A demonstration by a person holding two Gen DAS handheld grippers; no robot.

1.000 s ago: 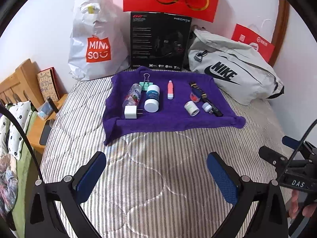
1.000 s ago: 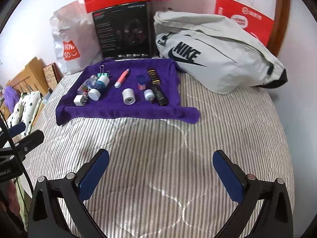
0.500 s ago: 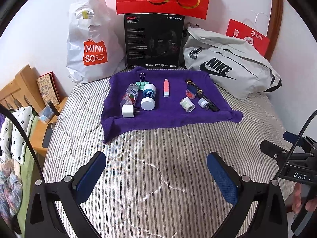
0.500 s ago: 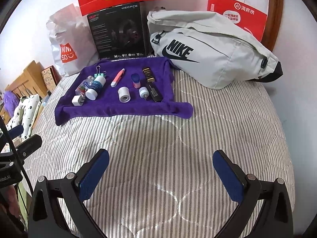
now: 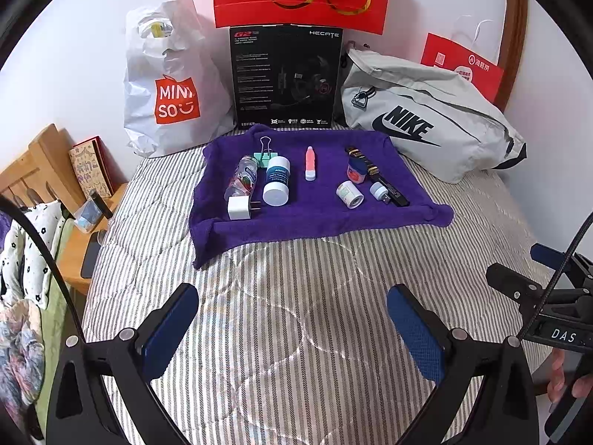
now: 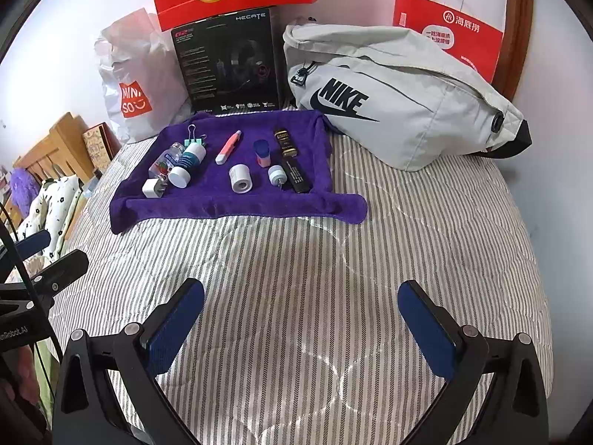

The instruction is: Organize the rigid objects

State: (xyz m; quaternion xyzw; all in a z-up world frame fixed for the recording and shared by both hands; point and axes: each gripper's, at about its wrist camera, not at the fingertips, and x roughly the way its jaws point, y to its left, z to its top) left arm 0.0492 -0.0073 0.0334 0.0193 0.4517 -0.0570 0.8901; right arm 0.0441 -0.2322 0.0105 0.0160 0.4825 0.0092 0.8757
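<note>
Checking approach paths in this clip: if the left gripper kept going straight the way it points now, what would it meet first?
Probably bare striped bedspread: the left gripper, open and empty, points over it. Beyond lies the near folded edge of the purple towel, before any small item. Its height above the bed is unclear.

Small bottles (image 5: 276, 181), charger (image 5: 239, 208), pink tube (image 5: 310, 163), lying on purple towel (image 5: 318, 218)

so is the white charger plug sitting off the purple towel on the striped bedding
No, the white charger plug lies on the purple towel, near its front left corner beside the clear bottle.
</note>
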